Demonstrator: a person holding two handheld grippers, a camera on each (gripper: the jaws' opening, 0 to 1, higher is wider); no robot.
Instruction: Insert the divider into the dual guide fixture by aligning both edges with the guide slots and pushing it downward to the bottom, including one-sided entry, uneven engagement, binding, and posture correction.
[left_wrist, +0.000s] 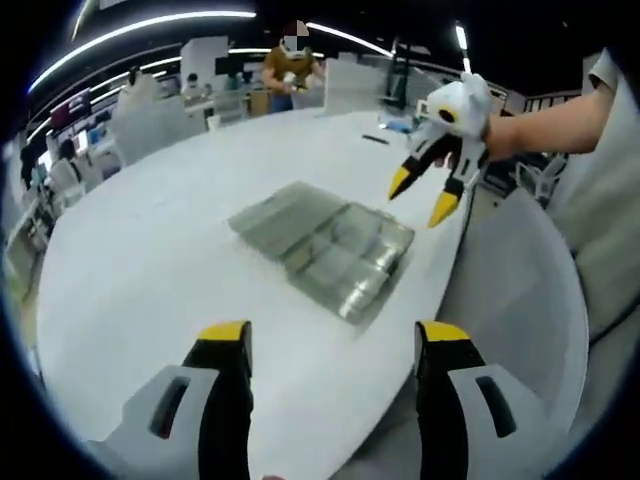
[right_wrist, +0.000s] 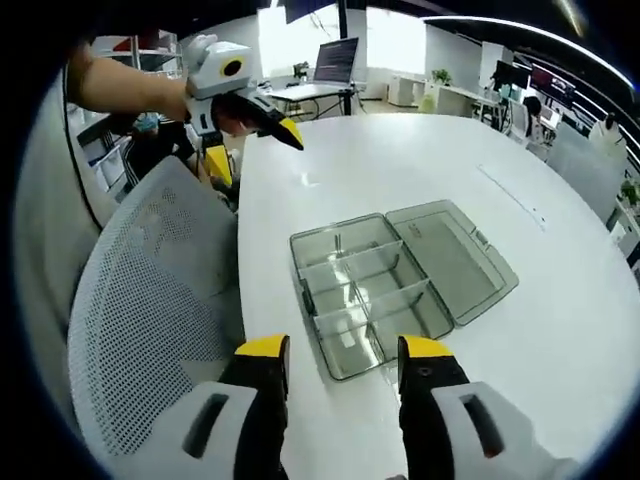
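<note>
Each gripper is built alike: a white moulded body carrying two black jaws capped with yellow tips. The left gripper (left_wrist: 333, 340) shows grey-white housings with dark oval recesses at the base of each jaw, and the right gripper (right_wrist: 344, 350) has the same housings and recesses. From outside, each white head bears a yellow ring around a dark round spot. The person's forearms are bare, and a pale short sleeve (left_wrist: 608, 72) shows.
</note>
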